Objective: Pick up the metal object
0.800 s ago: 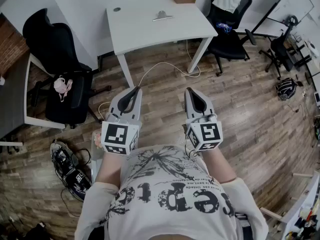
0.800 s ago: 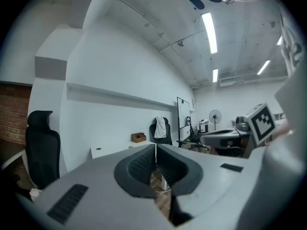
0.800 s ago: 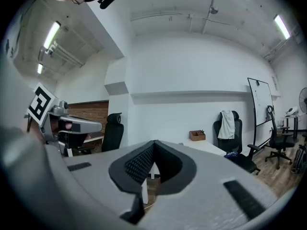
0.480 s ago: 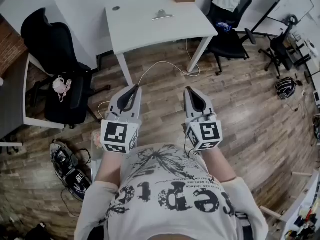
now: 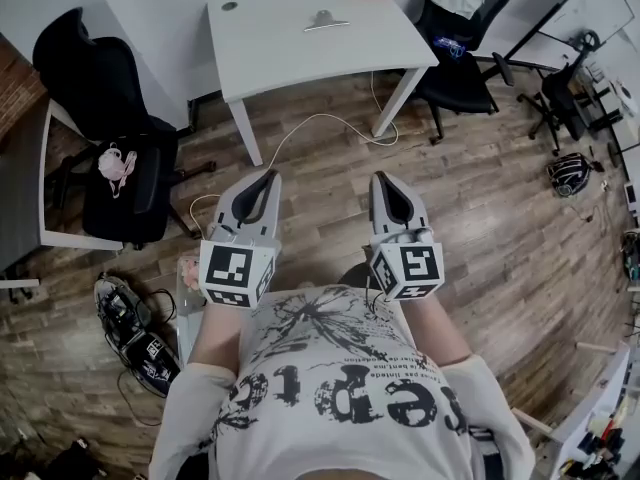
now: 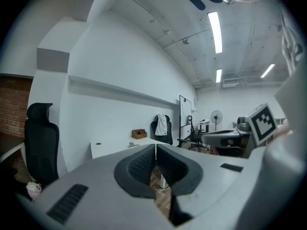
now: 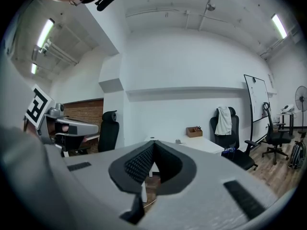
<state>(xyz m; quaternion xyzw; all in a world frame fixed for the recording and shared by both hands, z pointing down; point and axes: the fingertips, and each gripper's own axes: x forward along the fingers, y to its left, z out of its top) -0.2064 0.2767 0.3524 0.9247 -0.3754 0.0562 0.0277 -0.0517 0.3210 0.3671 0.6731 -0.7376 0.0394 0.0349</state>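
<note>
The left gripper (image 5: 267, 178) and right gripper (image 5: 383, 180) were clenched, empty. The metal object (image 5: 326, 21) lay well ahead on the table (image 5: 270, 63). Likely the approach step; next, close in and open a gripper.

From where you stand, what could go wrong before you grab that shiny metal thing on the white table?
1. A white cable loops across the floor in front of the table; walking up, a foot could catch it.
2. The left gripper and right gripper are both shut and empty; unless opened first, they would likely just push the metal object.
3. It looks thin and low, so it may slip.
</note>
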